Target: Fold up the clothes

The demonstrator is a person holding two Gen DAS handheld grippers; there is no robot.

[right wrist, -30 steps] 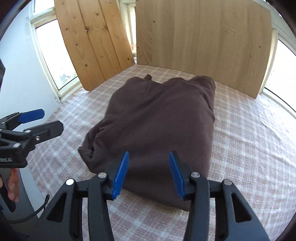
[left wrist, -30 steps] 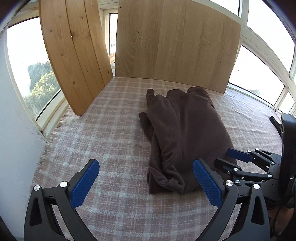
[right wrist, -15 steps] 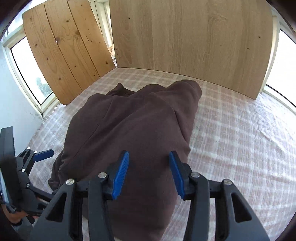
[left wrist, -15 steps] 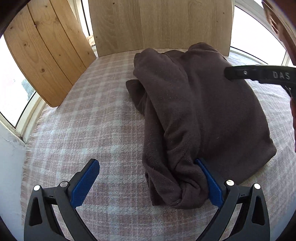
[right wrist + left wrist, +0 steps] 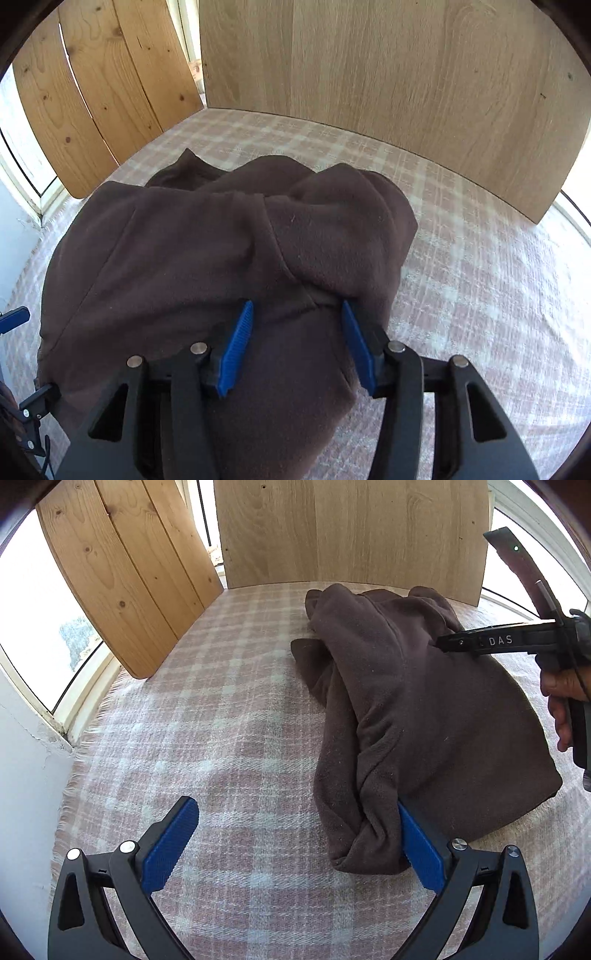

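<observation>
Two grippers work over one brown fleece garment [image 5: 436, 716], which lies partly folded on a pink-and-white plaid blanket [image 5: 229, 738]. In the left wrist view the garment fills the centre right of the frame; its bunched near-left corner sits at lower centre. The left gripper [image 5: 291, 849] stands wide open: its right pad touches that corner on the outside, its left pad lies well apart over bare blanket, and nothing is clamped. The right gripper [image 5: 443, 642] enters from the right edge of the same view, tip on the garment's upper part, carried by a hand [image 5: 561, 705] at the frame's right margin.

In the right wrist view the right gripper [image 5: 297, 332] sits at lower centre, jaws about half open and just widened; a ridge of the garment [image 5: 207, 266] lies between the blue pads, the right pad tucked under a fold, but the pads do not visibly pinch it.

Edges: the garment's left edge is rolled and uneven, its right edge smoother. The blanket's fringed border [image 5: 79, 760] runs along the left, beside a window sill [image 5: 70, 701]. Upright wooden boards [image 5: 347, 531] close off the top of the frame, with slanted planks [image 5: 122, 572] at upper left. Open blanket remains left of the garment and, in the right wrist view, across the right half.
</observation>
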